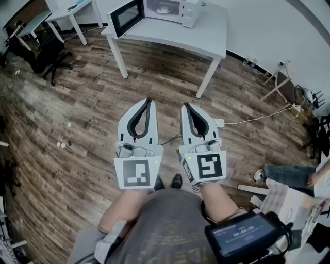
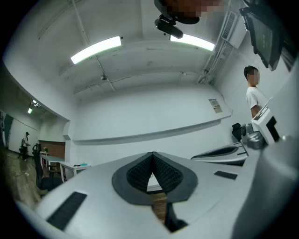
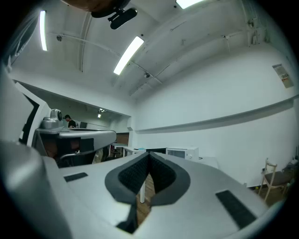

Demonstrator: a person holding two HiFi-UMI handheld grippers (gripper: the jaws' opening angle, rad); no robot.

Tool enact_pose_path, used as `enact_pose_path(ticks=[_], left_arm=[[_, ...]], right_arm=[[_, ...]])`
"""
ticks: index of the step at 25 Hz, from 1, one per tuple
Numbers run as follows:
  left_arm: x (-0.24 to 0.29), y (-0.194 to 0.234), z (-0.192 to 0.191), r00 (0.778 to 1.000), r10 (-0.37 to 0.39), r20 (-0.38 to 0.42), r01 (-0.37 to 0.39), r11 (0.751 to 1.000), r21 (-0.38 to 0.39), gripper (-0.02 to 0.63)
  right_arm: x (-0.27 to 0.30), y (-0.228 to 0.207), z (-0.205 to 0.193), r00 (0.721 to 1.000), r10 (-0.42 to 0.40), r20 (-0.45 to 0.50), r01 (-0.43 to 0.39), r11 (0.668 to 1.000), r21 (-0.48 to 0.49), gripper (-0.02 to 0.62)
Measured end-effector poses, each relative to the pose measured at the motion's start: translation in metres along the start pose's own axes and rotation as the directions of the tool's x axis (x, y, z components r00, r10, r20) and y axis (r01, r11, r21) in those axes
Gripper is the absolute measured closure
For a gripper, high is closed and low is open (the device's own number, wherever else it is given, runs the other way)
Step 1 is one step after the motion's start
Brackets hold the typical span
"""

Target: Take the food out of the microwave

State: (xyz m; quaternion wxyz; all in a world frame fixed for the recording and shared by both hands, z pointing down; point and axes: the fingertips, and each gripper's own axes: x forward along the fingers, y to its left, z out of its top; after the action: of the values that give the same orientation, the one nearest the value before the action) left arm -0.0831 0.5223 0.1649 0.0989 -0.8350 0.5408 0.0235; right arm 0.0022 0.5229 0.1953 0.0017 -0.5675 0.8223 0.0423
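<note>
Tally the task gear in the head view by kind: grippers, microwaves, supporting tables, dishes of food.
White two-jaw grippers: 2, left gripper and right gripper
White microwave with open door: 1
White rectangular table under it: 1
Pale dish of food inside: 1
Total: 5

White microwave (image 1: 178, 11) on table (image 1: 206, 36), door (image 1: 127, 16) open; pale food (image 1: 165, 9) inside, possibly plated.

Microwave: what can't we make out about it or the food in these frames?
- Head view: the microwave is cut off by the top edge. The food inside is a pale shape, too small to identify.
- Right gripper view: the microwave is tiny and far, and its inside cannot be read.
- Left gripper view: the microwave is not seen. The left gripper fills the lower frame with its own body.
</note>
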Motion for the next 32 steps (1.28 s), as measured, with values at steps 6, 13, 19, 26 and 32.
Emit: enact_pose_path(ticks=[6, 13, 19, 26, 32], left_arm=[[0.001, 0.005, 0.0, 1.0, -0.002, -0.004, 0.002, 1.0, -0.011, 0.598], [0.002, 0.017, -0.008, 1.0, -0.017, -0.003, 0.017, 1.0, -0.018, 0.598], [0.007, 0.024, -0.015, 0.999, -0.042, -0.006, 0.041, 0.999, -0.032, 0.598], [0.042, 0.02, -0.038, 0.997, -0.057, -0.048, 0.054, 0.997, -0.049, 0.598], [0.105, 0.021, -0.056, 0.997, -0.052, -0.058, 0.051, 0.998, -0.026, 0.598]], right_arm=[[0.004, 0.002, 0.0, 1.0, -0.003, -0.006, 0.003, 1.0, 0.003, 0.592], [0.014, 0.012, -0.006, 1.0, -0.011, -0.01, 0.011, 1.0, 0.001, 0.592], [0.022, 0.01, -0.007, 0.999, -0.036, -0.004, 0.036, 0.999, 0.022, 0.592], [0.035, -0.027, -0.018, 0.997, -0.08, -0.022, 0.081, 0.996, 0.026, 0.592], [0.087, -0.071, -0.035, 0.997, -0.069, -0.025, 0.07, 0.996, 0.048, 0.592]])
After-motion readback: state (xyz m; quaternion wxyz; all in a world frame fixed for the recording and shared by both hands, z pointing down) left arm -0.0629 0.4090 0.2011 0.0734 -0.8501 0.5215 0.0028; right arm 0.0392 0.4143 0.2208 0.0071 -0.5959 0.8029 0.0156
